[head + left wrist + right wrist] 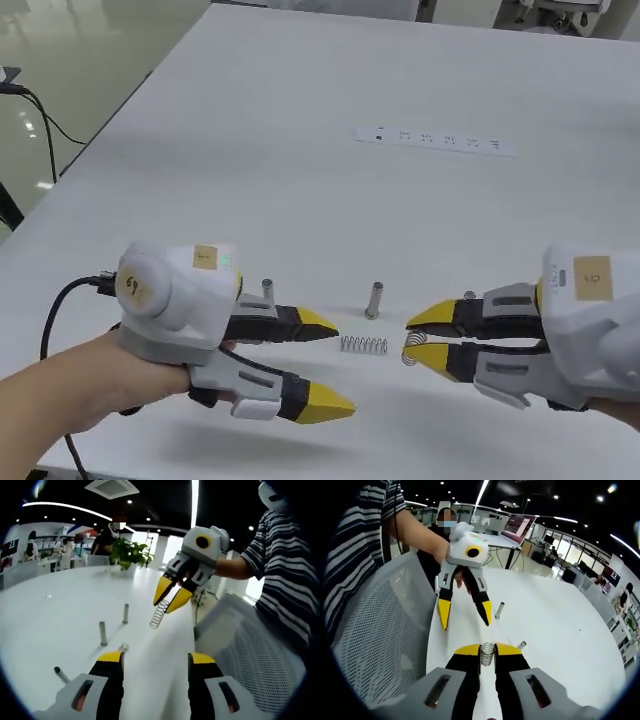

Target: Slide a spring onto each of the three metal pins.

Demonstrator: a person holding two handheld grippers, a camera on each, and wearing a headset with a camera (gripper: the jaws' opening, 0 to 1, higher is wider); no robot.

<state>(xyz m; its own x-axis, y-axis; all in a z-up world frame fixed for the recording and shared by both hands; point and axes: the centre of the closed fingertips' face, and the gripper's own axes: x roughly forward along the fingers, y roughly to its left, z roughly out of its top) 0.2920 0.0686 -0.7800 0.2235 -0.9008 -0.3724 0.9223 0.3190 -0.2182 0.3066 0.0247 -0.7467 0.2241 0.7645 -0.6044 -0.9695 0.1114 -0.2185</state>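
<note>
Three short metal pins stand on the white table: one [267,290] by my left gripper, one [374,300] in the middle, one [469,296] just behind my right gripper. A spring [363,344] lies flat between the grippers. My left gripper [330,365] is open with nothing between its yellow-tipped jaws [156,657]. My right gripper [417,340] is shut on a second spring [487,654], which hangs from its tips [159,615]. The two grippers face each other, tips a short way apart.
A white power strip [435,140] lies farther back on the table. A black cable [60,310] runs from the left gripper off the near left edge. A mesh chair back [385,630] and a person in a striped shirt [285,580] are close by.
</note>
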